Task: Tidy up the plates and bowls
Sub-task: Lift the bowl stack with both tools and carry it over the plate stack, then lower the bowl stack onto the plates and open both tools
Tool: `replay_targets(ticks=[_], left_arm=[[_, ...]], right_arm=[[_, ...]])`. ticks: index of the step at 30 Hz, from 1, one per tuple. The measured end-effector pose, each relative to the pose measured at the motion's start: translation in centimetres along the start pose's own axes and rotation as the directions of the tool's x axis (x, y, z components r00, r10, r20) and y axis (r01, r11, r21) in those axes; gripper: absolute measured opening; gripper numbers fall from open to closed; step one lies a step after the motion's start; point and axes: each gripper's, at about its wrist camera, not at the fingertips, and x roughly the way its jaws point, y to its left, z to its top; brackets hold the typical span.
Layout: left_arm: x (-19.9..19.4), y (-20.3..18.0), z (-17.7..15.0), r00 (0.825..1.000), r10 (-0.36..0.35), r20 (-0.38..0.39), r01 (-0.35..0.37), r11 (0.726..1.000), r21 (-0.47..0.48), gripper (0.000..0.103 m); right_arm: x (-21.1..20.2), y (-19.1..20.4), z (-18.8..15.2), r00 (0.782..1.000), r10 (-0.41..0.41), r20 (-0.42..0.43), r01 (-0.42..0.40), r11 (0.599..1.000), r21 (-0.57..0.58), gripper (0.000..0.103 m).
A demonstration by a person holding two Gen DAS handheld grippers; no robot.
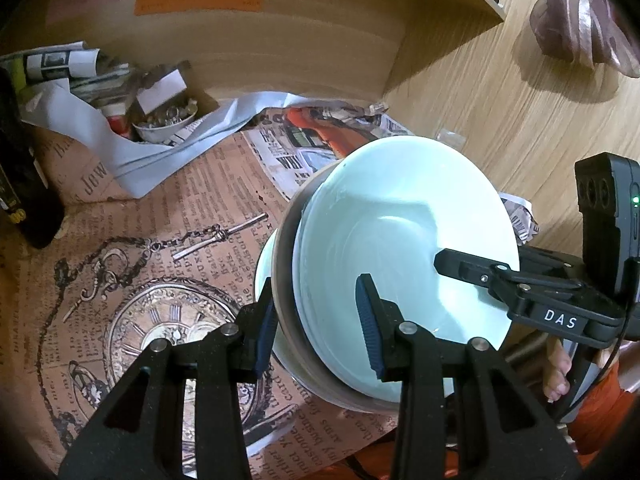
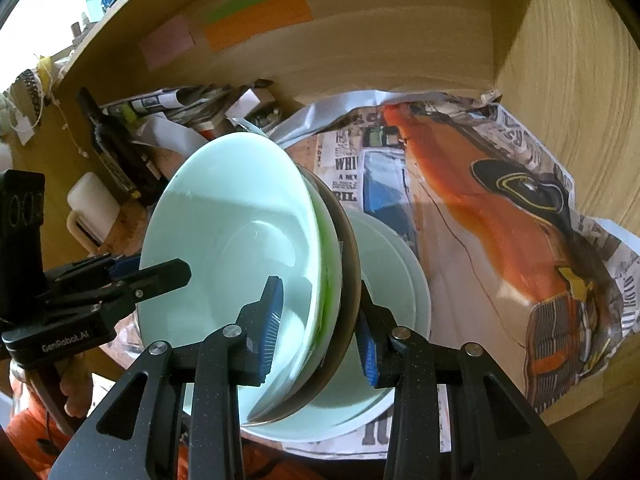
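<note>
Wood cabinet [image 2: 400,32] shelf is lined with printed newspaper [image 1: 168,216]; clutter and a small filled bowl [image 1: 166,126] are seen at the back left. A stack of plates [image 2: 248,240] is held on edge, tilted, above the lining: pale mint plates in front, a dark-rimmed metal one behind, and a pale plate or bowl at the rear whose contact with the shelf cannot be told. The stack rim is clamped from both sides: left gripper [image 1: 316,320] is closed narrow on the near-left edge, right gripper [image 2: 320,328] is closed narrow on the opposite edge, pads pressed on both faces. Step judged: stack being carried into the shelf for set-down. Next move calls for both tools to be lowered together and kept level, stack laid flat on the paper clear of the clutter, then both grips released; uneven release could let plates slide
</note>
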Motion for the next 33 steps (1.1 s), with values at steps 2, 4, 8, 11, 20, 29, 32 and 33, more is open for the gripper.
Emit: replay_targets(ticks=[2,4,8,11,20,29,32,33], left_arm=[[0.3,0.1,-0.1,1.000,-0.001,-0.007,0.001,1.000,0.000,0.038],[0.5,0.1,-0.1,1.000,-0.005,-0.014,0.005,1.000,-0.002,0.038],[0.8,0.1,0.0,1.000,-0.007,-0.013,0.008,1.000,0.003,0.038],[1.1,0.2,0.1,1.000,-0.009,-0.013,0.010,1.000,0.009,0.038],[1.9,1.1,0.3,0.998,-0.054,-0.016,0.054,0.998,-0.018,0.038],[2.0,1.7,0.4,0.999,-0.047,-0.004,0.047,0.998,-0.031,0.038],[1.7,2.1,0.5,0.999,-0.033,0.002,0.033,0.998,-0.046,0.038],[1.5,2.2,0.5,1.000,-0.031,0.006,0.031,0.998,-0.053,0.039]], right_arm=[[0.1,-0.1,-0.1,1.000,-0.001,-0.005,0.001,1.000,0.002,0.031],[0.3,-0.2,-0.1,1.000,-0.003,-0.010,0.003,1.000,0.003,0.031],[0.4,-0.3,-0.1,1.000,-0.005,-0.014,0.005,1.000,0.005,0.031],[0.6,-0.5,-0.1,1.000,-0.012,-0.017,0.012,1.000,-0.004,0.031],[1.4,-1.2,0.3,1.000,0.004,-0.027,-0.004,1.000,0.023,0.031],[1.3,0.4,-0.3,0.998,-0.060,0.027,0.062,0.995,-0.081,0.060],[0.8,0.8,-0.6,0.994,-0.090,0.061,0.096,0.989,-0.116,0.070],[0.6,0.9,-0.6,0.993,-0.091,0.070,0.099,0.988,-0.121,0.072]])
